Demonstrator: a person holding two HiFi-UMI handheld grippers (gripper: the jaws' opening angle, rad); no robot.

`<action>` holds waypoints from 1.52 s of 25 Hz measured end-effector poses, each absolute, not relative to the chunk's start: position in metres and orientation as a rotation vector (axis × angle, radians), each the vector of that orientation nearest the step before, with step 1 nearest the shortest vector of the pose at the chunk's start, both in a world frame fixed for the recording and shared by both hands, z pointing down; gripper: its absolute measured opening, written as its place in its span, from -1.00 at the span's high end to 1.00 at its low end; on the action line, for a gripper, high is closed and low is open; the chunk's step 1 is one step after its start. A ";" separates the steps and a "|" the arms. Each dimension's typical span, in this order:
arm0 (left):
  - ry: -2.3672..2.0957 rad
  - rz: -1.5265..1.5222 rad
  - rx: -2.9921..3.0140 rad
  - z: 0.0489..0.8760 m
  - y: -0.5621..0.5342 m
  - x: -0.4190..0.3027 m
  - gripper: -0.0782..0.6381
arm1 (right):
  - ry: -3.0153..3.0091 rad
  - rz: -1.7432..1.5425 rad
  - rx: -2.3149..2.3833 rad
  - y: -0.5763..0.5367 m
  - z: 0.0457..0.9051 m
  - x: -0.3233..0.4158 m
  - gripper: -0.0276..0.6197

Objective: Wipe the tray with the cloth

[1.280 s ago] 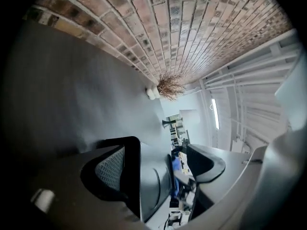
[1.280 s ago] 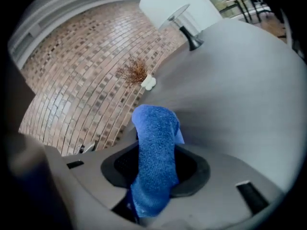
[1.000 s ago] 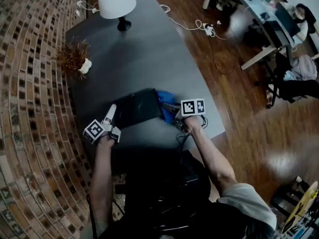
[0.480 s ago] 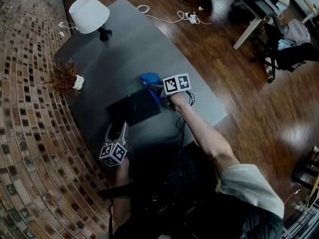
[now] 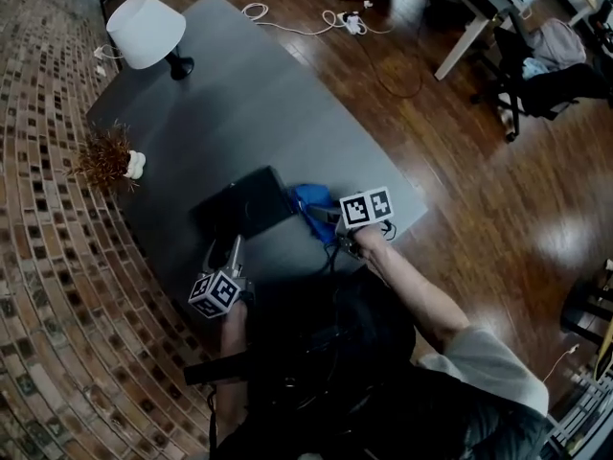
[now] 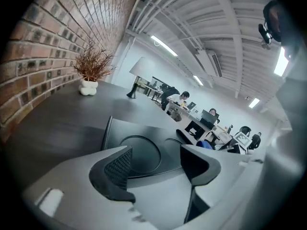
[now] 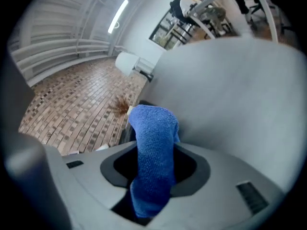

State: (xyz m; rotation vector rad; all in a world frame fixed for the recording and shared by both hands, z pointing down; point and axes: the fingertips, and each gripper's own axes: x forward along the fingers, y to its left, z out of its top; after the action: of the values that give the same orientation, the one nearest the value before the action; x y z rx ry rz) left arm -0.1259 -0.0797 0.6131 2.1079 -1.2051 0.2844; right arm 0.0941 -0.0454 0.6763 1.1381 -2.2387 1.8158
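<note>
Status from my end.

Left hand-held gripper (image 5: 223, 249): jaws have just been closing and now sit at a medium gap. In the left gripper view nothing is pinched. I see bare surface (image 5: 278, 103) in the gap, and the near rim of the tray (image 5: 244, 204) runs across just past the fingertips. Can't tell whether the tips touch that rim. In the head view this gripper sits at 7 o'clock of the tray, pointing toward 12.

Right hand-held gripper (image 5: 318, 215): clamped on the cloth (image 5: 308, 201). The right gripper view shows the blue towelling bunched upright between the jaws, with the top fold drooping over past the tips. In the head view the gripper comes in from 4 o'clock, marker cube facing up.

Cloth position: at 3 o'clock of the tray, beside its right edge and over the surface. Can't tell whether it touches the rim.

Tray: dark and rectangular, lying flat near the surface's near edge. The left gripper view shows round recesses moulded into it.

Other items: lamp (image 5: 146, 29) at 11 o'clock of the tray, well apart, at the far corner. A small dried plant (image 5: 107, 156) in a white pot at 9 o'clock, by the brick wall (image 5: 48, 257).
</note>
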 end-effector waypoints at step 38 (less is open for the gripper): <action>-1.144 -0.215 1.639 0.645 -0.069 -0.122 -0.18 | -2.079 1.016 0.289 -0.197 0.674 0.014 0.44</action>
State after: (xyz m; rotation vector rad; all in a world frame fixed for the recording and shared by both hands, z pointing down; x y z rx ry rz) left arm -0.1219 -0.0692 0.6453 1.6388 -1.1436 -0.2150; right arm 0.0138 -0.1967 0.6743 0.2894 -2.0787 1.0156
